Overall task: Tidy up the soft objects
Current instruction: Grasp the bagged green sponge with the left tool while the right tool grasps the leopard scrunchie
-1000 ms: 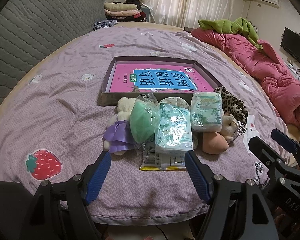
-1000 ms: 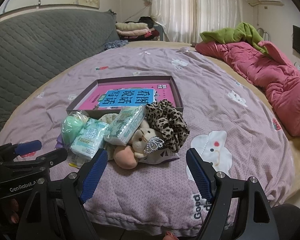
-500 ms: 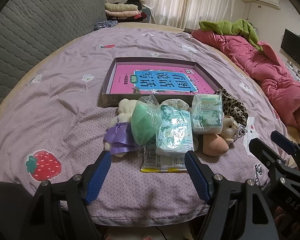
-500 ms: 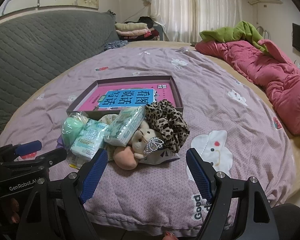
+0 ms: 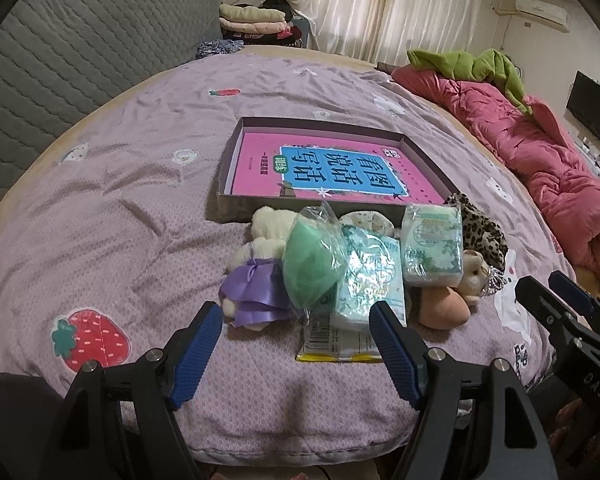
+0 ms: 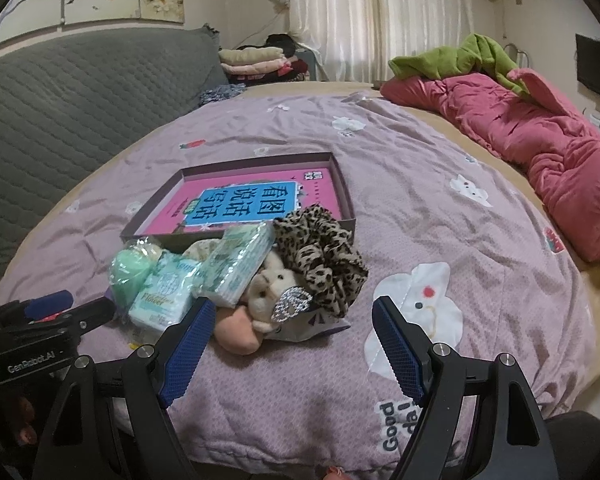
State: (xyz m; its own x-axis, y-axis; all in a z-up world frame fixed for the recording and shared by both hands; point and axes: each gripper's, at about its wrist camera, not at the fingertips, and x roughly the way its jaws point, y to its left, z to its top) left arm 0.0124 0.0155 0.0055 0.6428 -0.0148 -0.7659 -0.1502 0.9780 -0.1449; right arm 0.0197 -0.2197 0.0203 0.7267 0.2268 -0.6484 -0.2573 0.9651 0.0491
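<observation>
A: Left wrist view: left gripper (image 5: 296, 344) spread wide, fingers (image 5: 198, 350) holding nothing, low over the bed (image 5: 112, 216). The soft pile sits just in front of the shallow box (image 5: 228, 200): green sponge (image 5: 312, 268), tissue pack (image 5: 432, 250), plush in purple (image 5: 256, 280).

B: Right wrist view: right gripper (image 6: 292, 348) released too, empty. Leopard scrunchie (image 6: 320, 258) touches the box's near corner; small bear (image 6: 272, 284) and peach puff (image 6: 236, 330) just below it.
</observation>
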